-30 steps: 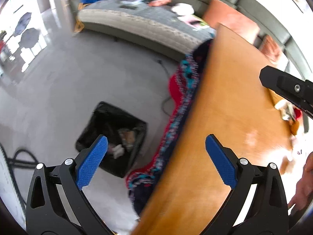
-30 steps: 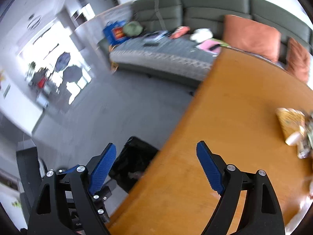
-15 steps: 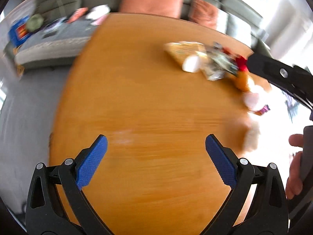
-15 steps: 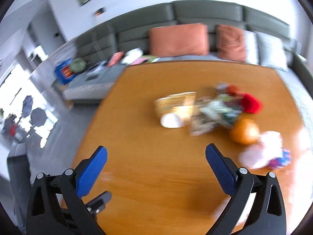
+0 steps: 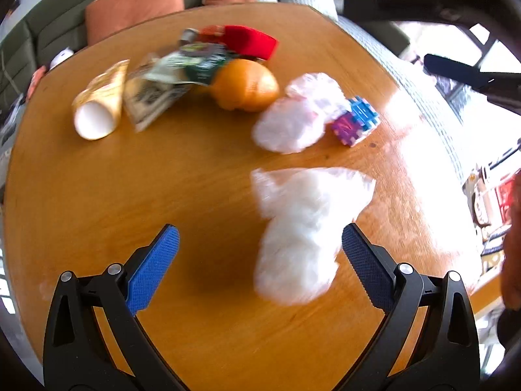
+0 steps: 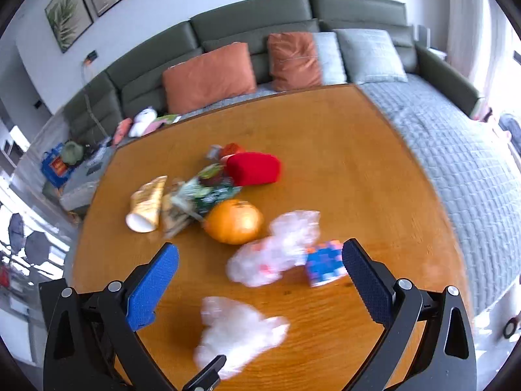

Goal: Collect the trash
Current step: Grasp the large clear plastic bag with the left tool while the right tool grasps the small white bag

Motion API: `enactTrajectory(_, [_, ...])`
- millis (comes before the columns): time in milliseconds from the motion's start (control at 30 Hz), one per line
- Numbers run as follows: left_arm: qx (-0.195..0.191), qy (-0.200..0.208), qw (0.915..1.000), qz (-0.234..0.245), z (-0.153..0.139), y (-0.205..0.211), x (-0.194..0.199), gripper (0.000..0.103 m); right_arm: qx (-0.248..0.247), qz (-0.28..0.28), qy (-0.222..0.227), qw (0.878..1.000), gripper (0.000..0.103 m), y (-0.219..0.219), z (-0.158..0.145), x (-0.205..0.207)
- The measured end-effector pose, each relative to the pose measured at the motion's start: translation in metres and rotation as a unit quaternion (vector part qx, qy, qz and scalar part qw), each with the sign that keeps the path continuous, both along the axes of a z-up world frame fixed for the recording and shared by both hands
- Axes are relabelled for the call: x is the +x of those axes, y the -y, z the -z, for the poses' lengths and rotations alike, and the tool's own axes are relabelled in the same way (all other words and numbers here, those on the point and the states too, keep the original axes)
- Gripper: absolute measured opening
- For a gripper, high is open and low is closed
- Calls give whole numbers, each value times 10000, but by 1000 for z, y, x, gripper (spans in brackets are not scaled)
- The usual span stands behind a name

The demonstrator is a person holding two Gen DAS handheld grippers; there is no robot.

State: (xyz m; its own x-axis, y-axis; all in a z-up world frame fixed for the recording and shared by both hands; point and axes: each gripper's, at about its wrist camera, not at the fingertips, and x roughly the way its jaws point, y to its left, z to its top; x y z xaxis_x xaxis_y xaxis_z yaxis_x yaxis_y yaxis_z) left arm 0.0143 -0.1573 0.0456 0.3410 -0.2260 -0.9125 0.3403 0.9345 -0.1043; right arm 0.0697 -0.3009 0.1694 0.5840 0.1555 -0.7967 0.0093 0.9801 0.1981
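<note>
Trash lies on the round wooden table [image 5: 97, 195] [image 6: 325, 150]. A crumpled white plastic bag [image 5: 302, 228] [image 6: 237, 332] lies nearest, just ahead of my left gripper [image 5: 260, 260], which is open and empty, with the bag near its right finger. A second clear bag [image 5: 296, 114] [image 6: 276, 251], a paper cup on its side [image 5: 101, 101] [image 6: 148, 205] and crinkled wrappers [image 5: 172, 75] [image 6: 198, 198] lie further back. My right gripper [image 6: 260, 280] is open and empty above the table.
An orange [image 5: 244, 84] [image 6: 234, 221], a red object [image 5: 250, 40] [image 6: 254, 167] and a colourful puzzle cube [image 5: 355, 120] [image 6: 325, 262] lie among the trash. A green sofa with orange cushions [image 6: 208, 75] stands behind the table. A grey quilted cover [image 6: 456, 163] lies to the right.
Both grippers have swung from the floor bin and table edge to face the table top. The trash pile is now close, and the white bag sits right before the left gripper.
</note>
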Motion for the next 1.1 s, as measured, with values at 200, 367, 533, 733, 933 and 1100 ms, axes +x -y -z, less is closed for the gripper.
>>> enactTrajectory(200, [196, -484, 9986, 101, 39, 26, 7, 97, 221, -43, -67, 9997, 100, 20, 8, 1])
enactTrajectory(367, [705, -203, 9970, 243, 46, 39, 1, 98, 252, -162, -212, 9993, 92, 19, 16, 7])
enactTrajectory(533, [676, -238, 9974, 89, 44, 35, 2, 98, 238, -312, -359, 9986, 82, 14, 23, 14])
enactTrajectory(733, [166, 21, 9993, -325, 22, 1, 0, 49, 290, -532, -622, 9962, 82, -3, 31, 20])
enactTrajectory(933, [78, 233, 9971, -716, 3, -34, -8, 49, 239, -791, -845, 9930, 65, -28, 45, 28])
enactTrajectory(1100, [15, 285, 9947, -985, -5, -63, -18, 49, -31, -534, -1065, 9929, 64, -42, 69, 41])
